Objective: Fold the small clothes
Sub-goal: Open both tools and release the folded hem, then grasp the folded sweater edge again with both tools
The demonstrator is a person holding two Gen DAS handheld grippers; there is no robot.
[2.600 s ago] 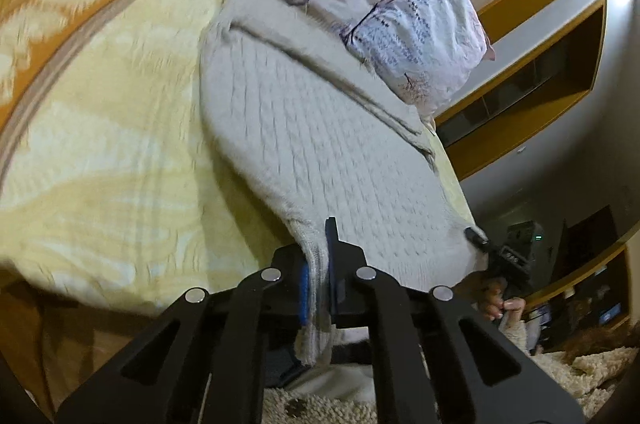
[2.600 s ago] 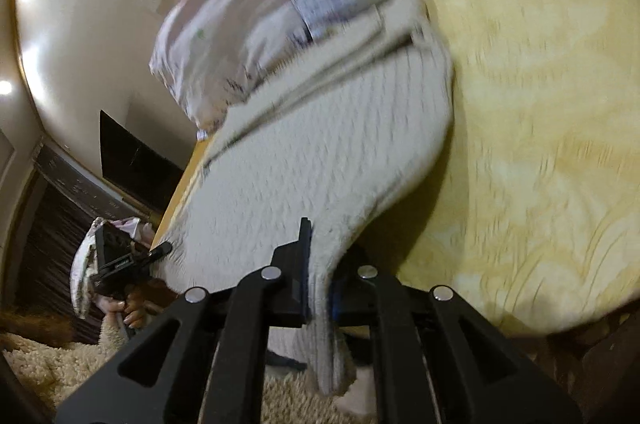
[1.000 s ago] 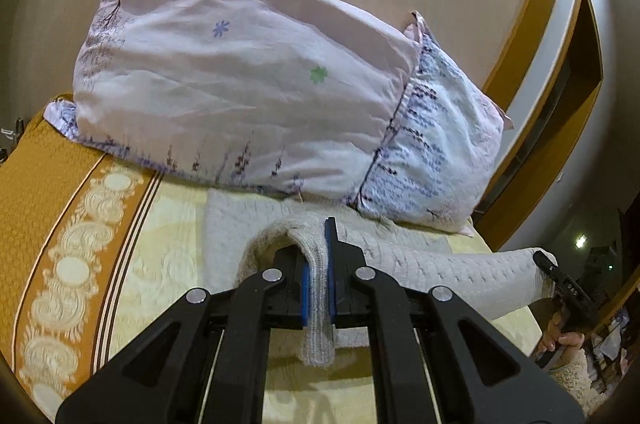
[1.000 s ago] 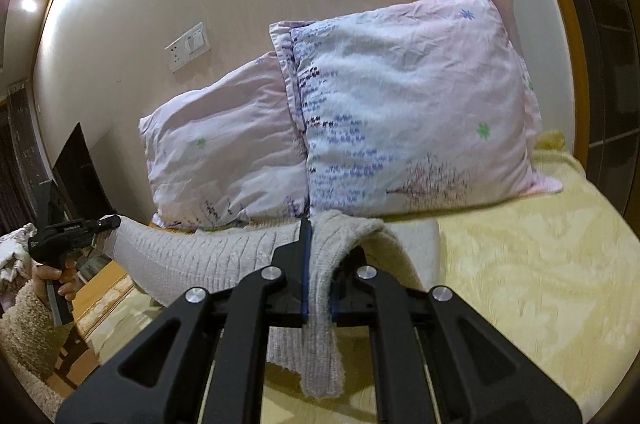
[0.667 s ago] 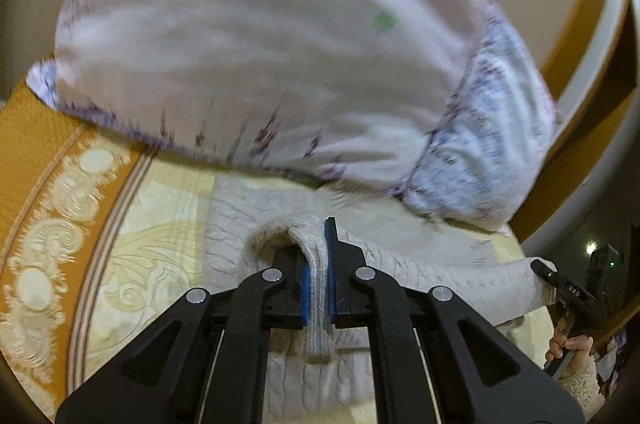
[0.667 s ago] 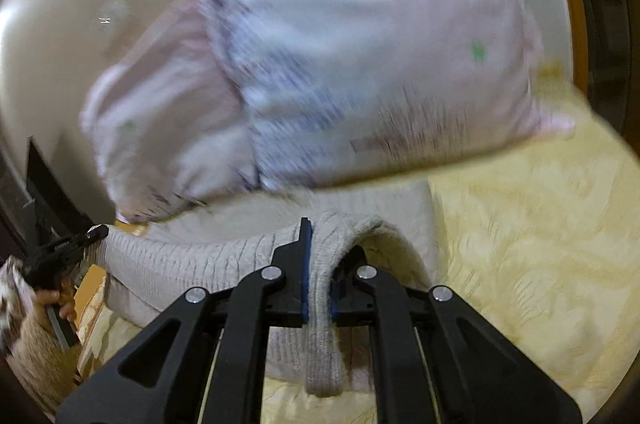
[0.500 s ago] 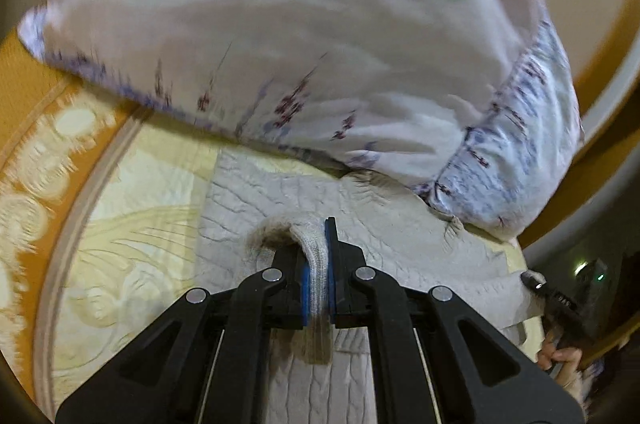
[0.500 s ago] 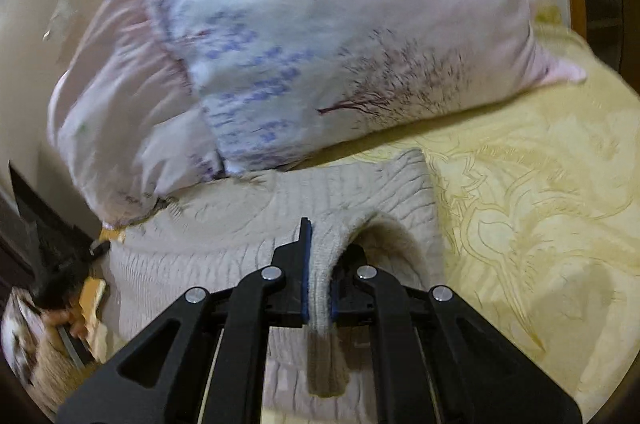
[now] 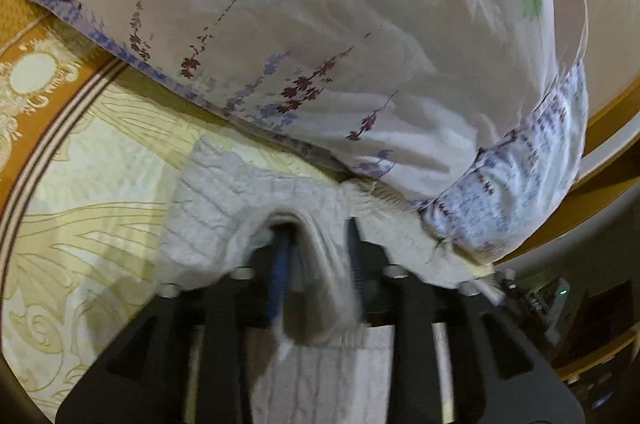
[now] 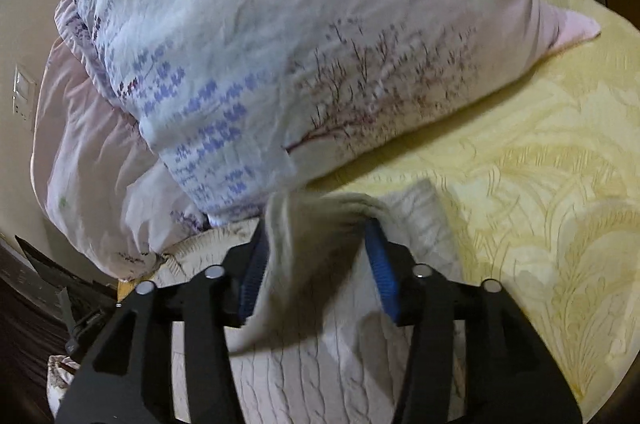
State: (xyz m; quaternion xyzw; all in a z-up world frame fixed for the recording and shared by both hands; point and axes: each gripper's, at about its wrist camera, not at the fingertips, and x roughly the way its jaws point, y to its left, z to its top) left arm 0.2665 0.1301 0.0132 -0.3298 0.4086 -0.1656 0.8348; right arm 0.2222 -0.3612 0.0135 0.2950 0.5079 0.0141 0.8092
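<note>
In the left wrist view, the left gripper [image 9: 320,264] is seen with its jaws opening; half a second earlier they were clenched on the hem of the grey cable-knit sweater [image 9: 224,216], and now a gap stands between the blue pads, with a fold of knit still draped loosely between them and blurred. In the right wrist view, the right gripper [image 10: 316,260] is likewise opening: its blue pads [image 10: 380,272], formerly pinched tight on the hem, are now spread apart, and the folded edge of the sweater [image 10: 424,220] sags between them, apparently released, though whether it still brushes the left-hand pad cannot be told. Compared with a second ago, when the hem was carried raised in front of the pillows, both grippers are now lower and the hem is brought over the sweater's own body.

No containers are seen.

The sweater is laid on the yellow patterned bedspread [image 10: 540,183], doubled over on itself, its far edge tucked just under the pillows. Its long axis is laid across the bed, running from one gripper toward the other, parallel to the row of pillows.

Beyond it, the pink floral pillow [image 9: 320,23] and the blue-printed pillow [image 10: 280,43] are propped side by side, touching. An orange border [image 9: 24,71] of the bedspread is seen at the left.
</note>
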